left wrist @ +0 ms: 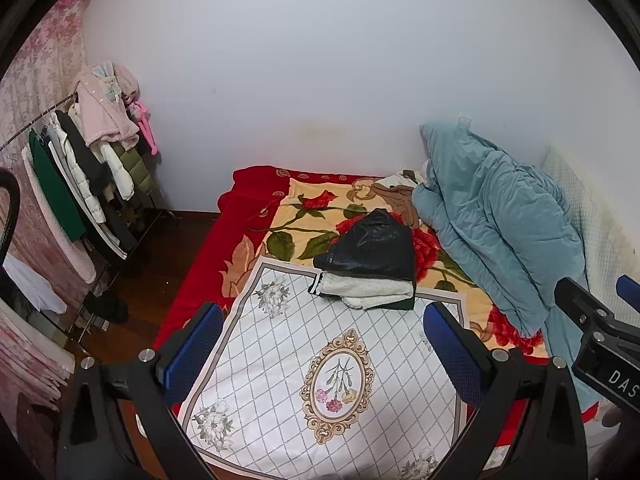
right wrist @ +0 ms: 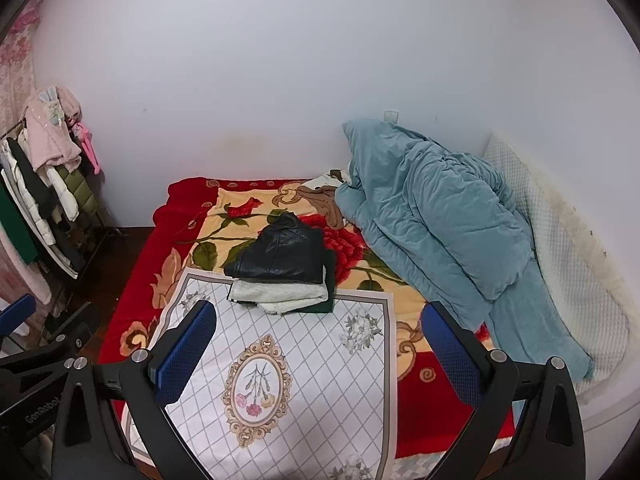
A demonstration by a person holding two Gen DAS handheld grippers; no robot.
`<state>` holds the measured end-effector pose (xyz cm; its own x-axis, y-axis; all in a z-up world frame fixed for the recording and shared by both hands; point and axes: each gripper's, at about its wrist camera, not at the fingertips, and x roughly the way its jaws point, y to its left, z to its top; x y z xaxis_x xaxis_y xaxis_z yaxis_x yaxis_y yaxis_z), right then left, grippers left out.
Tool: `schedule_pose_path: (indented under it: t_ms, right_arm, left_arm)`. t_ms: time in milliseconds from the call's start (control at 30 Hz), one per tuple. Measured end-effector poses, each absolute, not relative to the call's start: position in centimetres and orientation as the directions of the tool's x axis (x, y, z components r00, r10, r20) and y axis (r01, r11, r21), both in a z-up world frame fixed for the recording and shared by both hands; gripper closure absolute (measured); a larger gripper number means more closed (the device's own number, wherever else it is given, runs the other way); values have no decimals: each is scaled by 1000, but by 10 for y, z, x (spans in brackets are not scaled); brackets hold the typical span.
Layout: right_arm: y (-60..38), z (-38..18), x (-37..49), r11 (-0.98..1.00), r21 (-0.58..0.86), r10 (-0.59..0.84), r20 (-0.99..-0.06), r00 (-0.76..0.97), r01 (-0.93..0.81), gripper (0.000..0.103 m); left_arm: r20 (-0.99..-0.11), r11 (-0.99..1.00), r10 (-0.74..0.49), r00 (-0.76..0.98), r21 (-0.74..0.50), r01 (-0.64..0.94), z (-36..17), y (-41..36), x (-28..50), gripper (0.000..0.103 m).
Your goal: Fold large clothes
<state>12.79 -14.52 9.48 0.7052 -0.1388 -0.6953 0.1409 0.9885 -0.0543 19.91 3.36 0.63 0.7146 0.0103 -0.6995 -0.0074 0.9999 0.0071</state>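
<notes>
Bed (left wrist: 192, 288): white diamond-print cloth (left wrist: 304, 344) spread flat, near half bare. My left gripper (left wrist: 320, 348) and right gripper (right wrist: 316, 340): both raised above it, fingers (left wrist: 192, 344) spread apart, holding nothing. Folded clothes stack (right wrist: 286, 276), black garment (left wrist: 372, 246) topmost, at cloth's far edge. Blue quilt (right wrist: 432, 216) heaped rightward; clothes rack (left wrist: 80, 168) left.

left wrist, right wrist: above bed (left wrist: 192, 288) foot | facing wall | shared bed
</notes>
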Motion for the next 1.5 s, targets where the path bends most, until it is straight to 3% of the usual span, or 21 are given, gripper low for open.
schedule_pose_path:
  t_ms: [1500]
  right_arm:
    - [-164,100,110,986,-73,-158,-689,707,148,0]
  left_arm:
    - [-677,1000,2,736,-5,-8,26,20,189,1]
